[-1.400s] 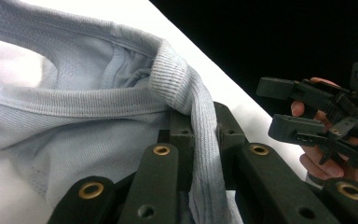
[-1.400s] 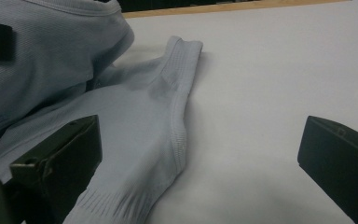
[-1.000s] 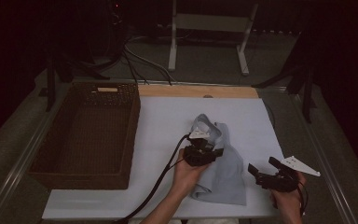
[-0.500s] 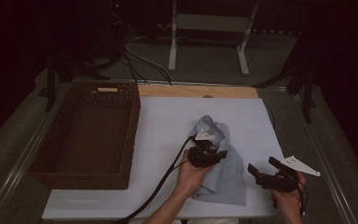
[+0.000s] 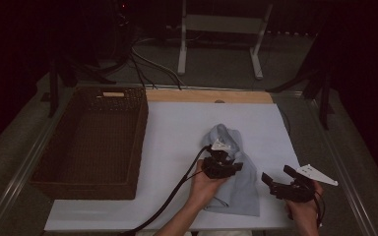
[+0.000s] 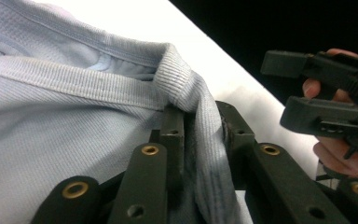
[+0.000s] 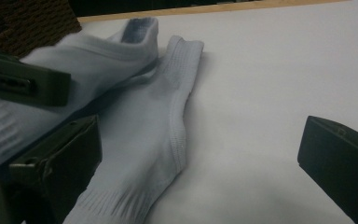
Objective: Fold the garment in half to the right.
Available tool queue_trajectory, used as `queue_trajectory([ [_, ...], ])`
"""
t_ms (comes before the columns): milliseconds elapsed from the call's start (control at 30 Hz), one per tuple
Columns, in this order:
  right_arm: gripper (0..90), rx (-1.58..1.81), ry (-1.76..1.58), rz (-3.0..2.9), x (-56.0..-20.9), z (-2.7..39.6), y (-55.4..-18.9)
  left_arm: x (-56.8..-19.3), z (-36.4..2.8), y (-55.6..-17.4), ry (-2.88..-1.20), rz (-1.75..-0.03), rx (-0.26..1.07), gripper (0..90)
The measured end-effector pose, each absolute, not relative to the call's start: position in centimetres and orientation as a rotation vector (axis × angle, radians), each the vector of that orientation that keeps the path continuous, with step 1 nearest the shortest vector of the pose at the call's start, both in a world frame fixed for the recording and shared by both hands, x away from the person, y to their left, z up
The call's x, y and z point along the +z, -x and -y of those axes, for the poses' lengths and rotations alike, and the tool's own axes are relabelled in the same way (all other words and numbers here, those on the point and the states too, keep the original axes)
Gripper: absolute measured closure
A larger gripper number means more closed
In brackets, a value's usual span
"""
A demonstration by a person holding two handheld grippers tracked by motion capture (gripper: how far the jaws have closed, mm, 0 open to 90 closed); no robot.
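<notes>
The room behind is dark, with cables and a white stand's legs on the grey floor. A white sheet covers the bench (image 5: 177, 128), a wooden strip along its far edge. A brown wicker basket (image 5: 88, 140) sits at the left edge. The pale blue garment (image 5: 238, 184) lies near the front edge, right of centre. The left tool (image 5: 221, 164) has just been opening, the ribbed hem between its jaws. The right tool (image 5: 280, 182), gaping, rests near the front right corner.

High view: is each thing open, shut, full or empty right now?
Basket: upright, empty.
Blue garment: crumpled on the table, one ribbed edge pinched.
Left gripper: jaws have just been opening a little, blue garment's edge between them.
Right gripper: jaws open, holding nothing.
</notes>
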State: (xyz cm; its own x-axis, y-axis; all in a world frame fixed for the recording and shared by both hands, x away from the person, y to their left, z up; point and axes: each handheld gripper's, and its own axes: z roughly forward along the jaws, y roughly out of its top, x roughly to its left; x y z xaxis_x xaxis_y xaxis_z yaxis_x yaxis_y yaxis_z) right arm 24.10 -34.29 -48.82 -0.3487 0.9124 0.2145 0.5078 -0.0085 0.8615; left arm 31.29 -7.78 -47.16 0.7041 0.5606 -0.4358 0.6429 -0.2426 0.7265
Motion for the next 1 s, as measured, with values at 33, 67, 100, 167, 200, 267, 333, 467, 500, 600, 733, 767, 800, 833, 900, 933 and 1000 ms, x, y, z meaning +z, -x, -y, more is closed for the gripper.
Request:
queue_trajectory([
  [33,0.0,1.314,-1.469,-1.862,-48.8,34.3,-24.1,-47.3,7.9,-31.3,-1.922,-0.932,-0.105,75.4],
  [67,0.0,1.315,-1.468,-1.862,-48.8,34.3,-24.1,-47.3,7.9,-31.3,-1.926,-0.932,-0.104,74.7],
  [100,0.0,1.315,-1.468,-1.862,-48.8,34.3,-24.1,-47.3,7.9,-31.3,-1.926,-0.932,-0.104,73.7],
  [167,0.0,1.314,-1.469,-1.862,-48.8,34.3,-24.1,-47.5,8.1,-31.2,-1.934,-0.927,-0.106,72.0],
  [200,0.0,1.315,-1.468,-1.862,-48.8,34.3,-24.1,-47.5,8.2,-31.2,-1.935,-0.926,-0.106,71.1],
  [267,0.0,1.313,-1.468,-1.862,-48.8,34.3,-24.1,-47.6,8.3,-31.1,-1.944,-0.907,-0.091,68.3],
  [333,0.0,1.314,-1.468,-1.862,-48.8,34.3,-24.1,-47.7,8.4,-31.0,-1.953,-0.905,-0.093,66.2],
  [467,0.0,1.312,-1.469,-1.862,-48.8,34.3,-24.1,-47.8,8.5,-30.9,-1.957,-0.887,-0.092,61.5],
  [500,0.0,1.312,-1.468,-1.862,-48.8,34.3,-24.1,-47.8,8.5,-30.9,-1.954,-0.884,-0.095,59.5],
  [600,0.0,1.313,-1.468,-1.862,-48.8,34.3,-24.1,-47.7,8.5,-30.9,-1.941,-0.868,-0.102,52.4],
  [733,0.0,1.313,-1.468,-1.862,-48.8,34.3,-24.1,-47.5,8.2,-30.9,-1.930,-0.855,-0.105,43.2],
  [767,0.0,1.314,-1.467,-1.862,-48.8,34.3,-24.1,-47.4,8.1,-31.0,-1.927,-0.854,-0.110,41.1],
  [800,0.0,1.314,-1.468,-1.863,-48.8,34.3,-24.1,-47.4,8.0,-31.0,-1.925,-0.854,-0.110,40.3],
  [833,0.0,1.313,-1.467,-1.863,-48.8,34.3,-24.1,-47.2,7.9,-31.0,-1.923,-0.851,-0.100,38.1],
  [900,0.0,1.313,-1.467,-1.863,-48.8,34.3,-24.1,-47.0,7.8,-30.9,-1.920,-0.857,-0.061,27.0],
  [933,0.0,1.313,-1.467,-1.864,-48.8,34.3,-24.1,-46.9,7.7,-30.9,-1.915,-0.854,-0.062,26.1],
  [1000,0.0,1.312,-1.468,-1.864,-48.8,34.3,-24.1,-46.8,7.5,-30.9,-1.900,-0.858,-0.048,22.3],
])
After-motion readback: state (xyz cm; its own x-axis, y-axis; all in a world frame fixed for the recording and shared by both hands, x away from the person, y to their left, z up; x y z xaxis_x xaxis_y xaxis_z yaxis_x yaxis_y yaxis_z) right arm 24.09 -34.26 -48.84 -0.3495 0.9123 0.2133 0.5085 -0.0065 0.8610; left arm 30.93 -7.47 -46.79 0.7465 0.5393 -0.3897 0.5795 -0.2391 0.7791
